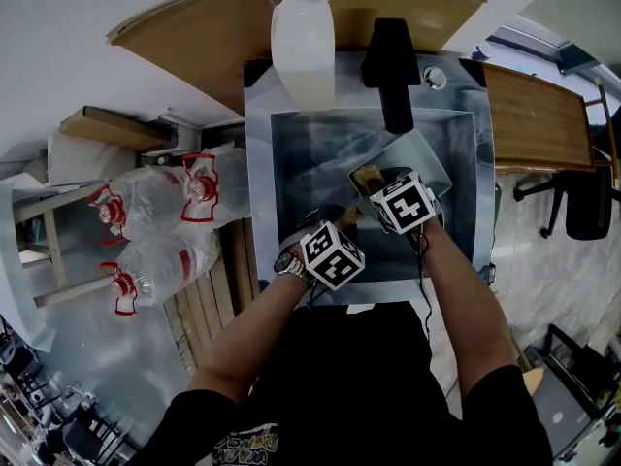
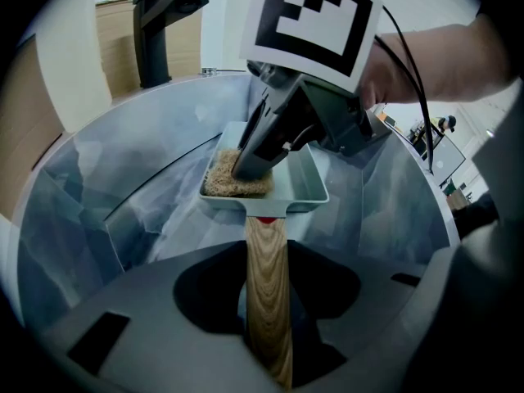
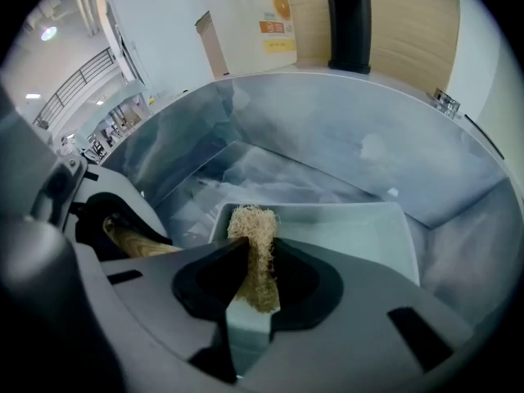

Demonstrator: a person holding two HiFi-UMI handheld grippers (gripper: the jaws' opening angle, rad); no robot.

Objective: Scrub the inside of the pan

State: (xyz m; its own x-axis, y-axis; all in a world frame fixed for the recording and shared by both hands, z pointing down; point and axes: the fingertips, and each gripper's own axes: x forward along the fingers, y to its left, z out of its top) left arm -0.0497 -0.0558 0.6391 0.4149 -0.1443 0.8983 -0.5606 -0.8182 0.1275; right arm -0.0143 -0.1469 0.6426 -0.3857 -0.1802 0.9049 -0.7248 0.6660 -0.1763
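A grey square pan (image 2: 307, 182) with a wooden handle (image 2: 266, 285) sits tilted in the steel sink (image 1: 291, 163). My left gripper (image 2: 266, 301) is shut on that handle, which runs between its jaws. A tan fibrous scrubber (image 3: 254, 236) is clamped in my right gripper (image 3: 254, 281) and pressed down on the near left part of the pan's floor (image 3: 344, 236). From the left gripper view the right gripper (image 2: 250, 166) comes down into the pan onto the scrubber (image 2: 233, 182). In the head view both marker cubes hover over the pan (image 1: 422, 158) at the sink's front.
A black faucet (image 1: 390, 61) stands behind the sink, and a translucent plastic jug (image 1: 303, 42) sits at the back left on the counter. Large water bottles (image 1: 155, 212) with red caps lie on the floor to the left. The sink walls (image 3: 344, 146) close in on all sides.
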